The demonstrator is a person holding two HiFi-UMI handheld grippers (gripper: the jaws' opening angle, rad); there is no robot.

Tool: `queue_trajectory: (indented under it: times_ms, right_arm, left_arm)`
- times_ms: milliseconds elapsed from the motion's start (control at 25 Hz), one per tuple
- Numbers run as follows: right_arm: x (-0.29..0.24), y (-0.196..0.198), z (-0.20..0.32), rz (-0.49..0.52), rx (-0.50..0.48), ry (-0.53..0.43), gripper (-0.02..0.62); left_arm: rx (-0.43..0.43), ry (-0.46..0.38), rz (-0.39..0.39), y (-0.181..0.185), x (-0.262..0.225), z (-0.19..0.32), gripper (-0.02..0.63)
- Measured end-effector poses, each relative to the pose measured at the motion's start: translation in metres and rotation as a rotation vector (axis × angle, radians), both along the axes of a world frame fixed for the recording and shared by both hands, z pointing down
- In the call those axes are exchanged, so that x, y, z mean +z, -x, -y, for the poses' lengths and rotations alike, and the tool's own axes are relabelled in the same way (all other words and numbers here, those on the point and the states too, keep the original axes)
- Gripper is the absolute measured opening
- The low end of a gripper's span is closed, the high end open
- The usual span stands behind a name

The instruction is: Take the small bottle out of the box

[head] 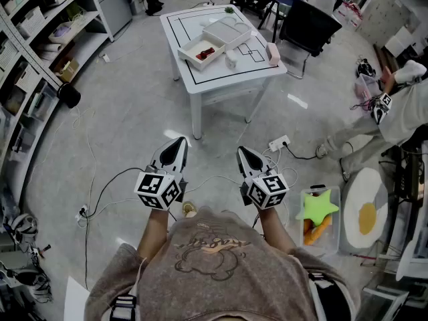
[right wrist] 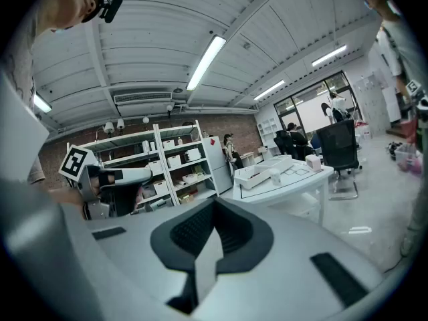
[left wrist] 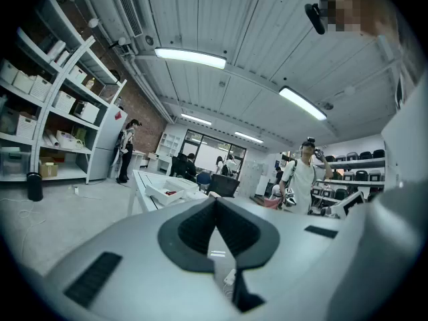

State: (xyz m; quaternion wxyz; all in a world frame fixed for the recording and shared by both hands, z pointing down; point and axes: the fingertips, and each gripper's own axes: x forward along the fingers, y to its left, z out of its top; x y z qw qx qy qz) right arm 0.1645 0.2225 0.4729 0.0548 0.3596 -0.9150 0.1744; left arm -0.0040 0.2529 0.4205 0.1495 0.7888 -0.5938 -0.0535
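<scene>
White table [head: 207, 72] far ahead on grey floor [head: 127, 112], w/ a pink block [head: 273, 53] at its R edge. Black chair [head: 309, 24] just behind it. Shelves [head: 40, 52] w/ boxes run along the L wall. White power strip [head: 279, 142] & cables lie on the floor. At R, a green star toy [head: 317, 204] sits in a clear bin [head: 331, 243], beside a fried-egg mat [head: 366, 212]. A person [head: 401, 109] in white is at far R.

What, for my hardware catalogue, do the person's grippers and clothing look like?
Both the left gripper and right gripper have pale grey bodies tapering to black jaw pads, each carrying a cube of black-and-white square markers. The person wears a grey-brown short-sleeved top.
</scene>
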Motion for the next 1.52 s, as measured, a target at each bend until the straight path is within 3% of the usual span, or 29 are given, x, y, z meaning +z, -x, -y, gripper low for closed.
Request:
queue_trajectory:
  times_ms: [480, 1000, 1520]
  right_arm:
    - [-0.001, 0.016, -0.005, 0.026, 0.040, 0.007, -0.006]
    - [-0.002, 0.051, -0.016, 0.014, 0.117, -0.030, -0.006]
    - [0.009, 0.063, 0.018, 0.016, 0.181, -0.022, -0.006]
  left_arm:
    - [0.017, 0.003, -0.007, 0.019, 0.001, -0.005, 0.005]
    - [0.125, -0.006, -0.010, 0.050, 0.014, 0.001, 0.006]
    - [0.177, -0.016, -0.011, 0.066, 0.018, 0.041, 0.006]
